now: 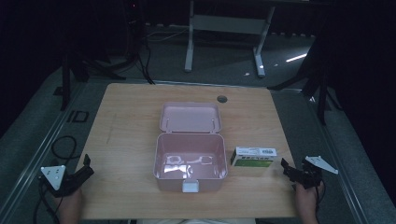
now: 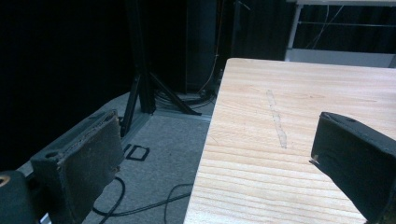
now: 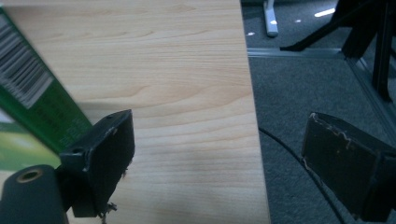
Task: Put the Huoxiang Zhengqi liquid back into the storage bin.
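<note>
Pink plastic lunch box (image 1: 190, 163) sits mid-table with its hinged lid thrown back, ready to take the green-and-white cardboard carton (image 1: 254, 157) lying just beside its right wall. The right gripper (image 1: 290, 171) waits near that carton, jaws spread wide and empty, while the left gripper (image 1: 83, 171) rests at the light wooden table's (image 1: 126, 121) left edge, equally agape and empty

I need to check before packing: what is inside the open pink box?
The pink box looks empty: the high view shows its bare, shiny bottom with light reflections. The strip just behind its front wall is hidden.

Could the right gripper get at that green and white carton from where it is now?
Probably yes. The right gripper is open just beside the carton, with bare table between them; the pink box sits on the carton's far side.
</note>
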Action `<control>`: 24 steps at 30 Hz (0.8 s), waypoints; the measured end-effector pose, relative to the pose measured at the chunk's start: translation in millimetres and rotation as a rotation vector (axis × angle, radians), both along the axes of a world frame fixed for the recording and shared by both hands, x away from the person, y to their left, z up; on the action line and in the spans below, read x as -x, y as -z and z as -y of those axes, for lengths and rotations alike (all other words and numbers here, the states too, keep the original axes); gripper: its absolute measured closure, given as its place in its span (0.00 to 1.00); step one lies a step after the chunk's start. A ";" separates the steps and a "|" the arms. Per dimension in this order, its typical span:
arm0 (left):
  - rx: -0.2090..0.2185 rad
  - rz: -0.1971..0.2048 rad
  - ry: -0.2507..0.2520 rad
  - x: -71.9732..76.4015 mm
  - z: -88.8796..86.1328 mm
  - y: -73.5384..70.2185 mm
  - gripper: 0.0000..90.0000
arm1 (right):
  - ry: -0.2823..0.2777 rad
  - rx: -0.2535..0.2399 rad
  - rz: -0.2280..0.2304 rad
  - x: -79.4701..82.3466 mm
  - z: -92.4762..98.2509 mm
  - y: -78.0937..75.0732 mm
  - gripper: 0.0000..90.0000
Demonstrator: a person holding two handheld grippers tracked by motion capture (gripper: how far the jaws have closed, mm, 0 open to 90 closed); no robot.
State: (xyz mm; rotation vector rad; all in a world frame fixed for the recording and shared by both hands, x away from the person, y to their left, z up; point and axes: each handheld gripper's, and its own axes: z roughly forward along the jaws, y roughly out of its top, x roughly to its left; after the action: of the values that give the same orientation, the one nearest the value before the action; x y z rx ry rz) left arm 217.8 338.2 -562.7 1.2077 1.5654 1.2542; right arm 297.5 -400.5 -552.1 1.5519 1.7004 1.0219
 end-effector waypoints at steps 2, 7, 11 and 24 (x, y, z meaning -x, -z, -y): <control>0.003 0.000 0.006 0.1 -0.4 -0.1 0.03 | -0.034 0.028 -0.011 -0.3 -3.9 -0.1 0.10; 0.009 -0.004 0.021 -0.3 -1.3 -0.3 0.03 | -0.098 0.050 -0.067 -4.6 -7.2 2.0 0.10; 0.014 -0.006 0.028 -0.5 -2.1 -0.4 0.03 | -0.182 0.065 -0.079 -3.3 -5.9 -1.7 0.10; 0.006 -0.012 0.033 -1.4 -1.0 -0.2 0.03 | -0.658 0.135 -0.235 -4.6 -9.1 -13.3 0.14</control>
State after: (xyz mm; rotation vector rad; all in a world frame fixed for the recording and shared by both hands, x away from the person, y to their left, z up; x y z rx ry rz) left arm 219.1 339.2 -562.5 1.2350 1.5509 1.2228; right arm 302.0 -391.3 -538.8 1.0673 2.4797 1.0200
